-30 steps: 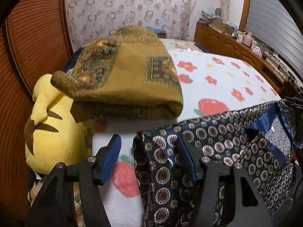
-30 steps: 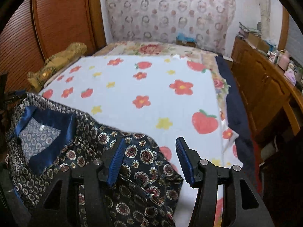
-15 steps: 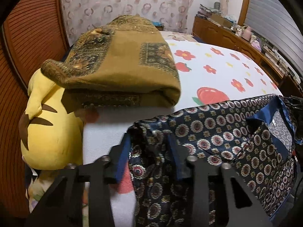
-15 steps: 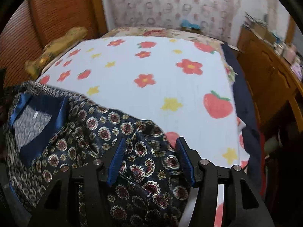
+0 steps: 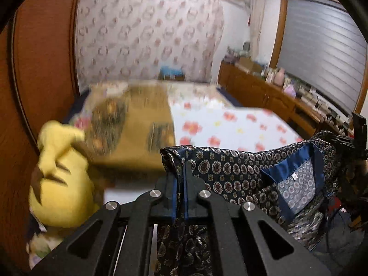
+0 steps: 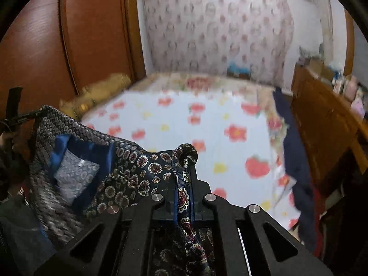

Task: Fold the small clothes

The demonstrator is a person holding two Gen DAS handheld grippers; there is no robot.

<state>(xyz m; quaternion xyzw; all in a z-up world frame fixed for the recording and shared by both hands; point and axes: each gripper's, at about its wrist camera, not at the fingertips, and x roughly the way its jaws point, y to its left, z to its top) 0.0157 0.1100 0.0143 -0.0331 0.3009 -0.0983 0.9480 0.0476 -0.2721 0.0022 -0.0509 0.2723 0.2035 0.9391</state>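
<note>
Left wrist view: the left gripper (image 5: 180, 179) is clamped narrow on one corner of a dark patterned shirt (image 5: 232, 172), which is held up above a flowered bed (image 5: 230, 124). A brown blanket (image 5: 138, 124) and a yellow plush (image 5: 59, 184) are seen at left.

Right wrist view: the right gripper (image 6: 185, 179) is pinched tight on the shirt's (image 6: 128, 161) other corner, the blue collar (image 6: 69, 151) hanging at left over the bed (image 6: 184, 124).

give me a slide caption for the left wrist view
Left gripper shut on one corner of a patterned shirt, lifted above a floral bed, yellow plush alongside.
</note>
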